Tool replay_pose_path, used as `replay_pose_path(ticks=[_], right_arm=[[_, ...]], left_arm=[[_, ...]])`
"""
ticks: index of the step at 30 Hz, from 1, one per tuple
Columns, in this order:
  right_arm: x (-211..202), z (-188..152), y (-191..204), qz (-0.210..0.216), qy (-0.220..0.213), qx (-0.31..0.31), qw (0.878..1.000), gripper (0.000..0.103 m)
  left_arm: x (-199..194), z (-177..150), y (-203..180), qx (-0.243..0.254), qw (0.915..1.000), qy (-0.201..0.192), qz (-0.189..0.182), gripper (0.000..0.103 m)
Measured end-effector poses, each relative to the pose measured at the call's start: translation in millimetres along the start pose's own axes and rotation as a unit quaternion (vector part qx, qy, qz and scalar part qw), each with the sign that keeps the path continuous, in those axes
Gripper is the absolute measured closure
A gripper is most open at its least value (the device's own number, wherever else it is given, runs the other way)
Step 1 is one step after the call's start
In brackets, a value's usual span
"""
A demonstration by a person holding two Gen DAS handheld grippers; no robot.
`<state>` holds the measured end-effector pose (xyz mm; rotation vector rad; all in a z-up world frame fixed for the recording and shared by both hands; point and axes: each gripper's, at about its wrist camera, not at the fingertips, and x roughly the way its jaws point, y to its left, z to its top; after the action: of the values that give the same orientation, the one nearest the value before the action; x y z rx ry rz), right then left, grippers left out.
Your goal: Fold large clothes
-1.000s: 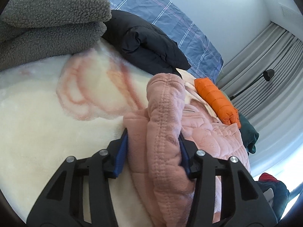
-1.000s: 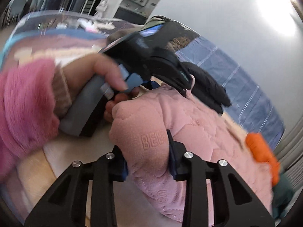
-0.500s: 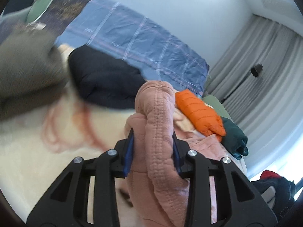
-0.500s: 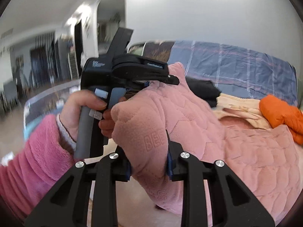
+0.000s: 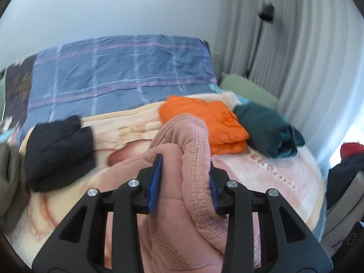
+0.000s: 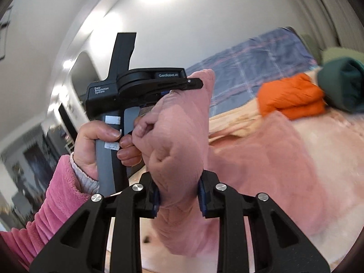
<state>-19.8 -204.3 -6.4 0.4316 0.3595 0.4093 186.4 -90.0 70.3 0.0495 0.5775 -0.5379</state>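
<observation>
**Over the bed: pink quilted garment pinched in both claws**

Over the bed (image 5: 284, 182), lifted off the blanket: pink quilted garment (image 5: 188, 159), thick padded stuff with stitched seams, bunched into fat folds. Left claw (image 5: 184, 179) clamped on a rolled hem, blue pads pressed into the fabric on both sides. Right claw (image 6: 178, 195) squeezed down on another bunch of the same garment, jaws fairly narrow, cloth bulging out above and below the pads. Rest of it trailing down toward the peach blanket in the right wrist view.

Just past the fabric in that same view: left hand (image 6: 91, 145) wrapped round the grey handle of the other tool, fluffy pink sleeve (image 6: 52, 195) below it.

Further back on the bed: folded orange jacket (image 5: 204, 125), dark green bundle (image 5: 268, 129) touching it on the right, black garment (image 5: 59, 152) off to the left. Blue plaid cover (image 5: 118, 75) against the wall behind, grey curtains (image 5: 295, 56) on the right. All a bit motion-blurred.
</observation>
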Motion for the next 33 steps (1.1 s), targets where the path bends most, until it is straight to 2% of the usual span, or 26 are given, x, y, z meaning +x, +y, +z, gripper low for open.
replay_pose_path(ticks=[3,6,8,11,15,18,22,24,25,26,28,30,33], right_arm=[[-12.6,-4.6,-33.0,-0.014,0.000,0.036,0.999,0.077],[-16.8,-12.7,-65.2,-0.028,0.011,0.083,0.996,0.077],[-19.7,-19.8,-87.3,-0.031,0.024,0.116,0.992,0.078],[-16.5,-31.3,-111.6,-0.030,0.046,0.149,0.987,0.078],[-14.1,-42.9,-117.7,-0.027,0.060,0.148,0.987,0.077],[-11.8,-44.0,-121.7,-0.027,0.065,0.147,0.987,0.070],[-8.0,-34.8,-121.3,-0.038,0.064,0.137,0.988,0.052],[0.2,-29.3,-123.9,-0.030,0.075,0.142,0.987,0.049],[4.2,-26.9,-125.6,-0.027,0.075,0.144,0.986,0.053],[7.1,-25.0,-125.8,-0.024,0.076,0.147,0.986,0.072],[3.2,-18.7,-124.5,-0.008,0.068,0.159,0.985,0.077],[-10.6,-4.3,-111.0,-0.009,0.039,0.123,0.992,0.080],[-28.9,3.5,-104.0,-0.013,0.016,0.105,0.994,0.080]], left_arm=[[33.8,1.2,-34.5,0.019,0.9993,0.026,-0.020,0.066],[63.8,-3.5,-54.0,0.013,0.9972,0.046,-0.057,0.069],[87.4,-11.3,-59.9,-0.004,0.9938,0.071,-0.086,0.069],[119.9,-25.5,-62.6,-0.024,0.9893,0.107,-0.097,0.070],[127.3,-29.0,-58.6,-0.050,0.9850,0.109,-0.124,0.071],[124.8,-31.1,-60.2,-0.043,0.9856,0.107,-0.124,0.071],[123.8,-33.5,-57.7,-0.047,0.9844,0.103,-0.135,0.066],[124.9,-37.0,-54.2,-0.056,0.9830,0.099,-0.144,0.065],[125.4,-40.0,-52.0,-0.061,0.9824,0.098,-0.147,0.065],[124.8,-40.1,-50.9,-0.065,0.9824,0.098,-0.145,0.065],[118.9,-36.0,-48.4,-0.070,0.9844,0.094,-0.131,0.065],[102.3,-27.0,-47.1,-0.065,0.9879,0.079,-0.116,0.062],[57.0,-12.5,-51.5,0.001,0.9979,0.012,-0.063,0.047]])
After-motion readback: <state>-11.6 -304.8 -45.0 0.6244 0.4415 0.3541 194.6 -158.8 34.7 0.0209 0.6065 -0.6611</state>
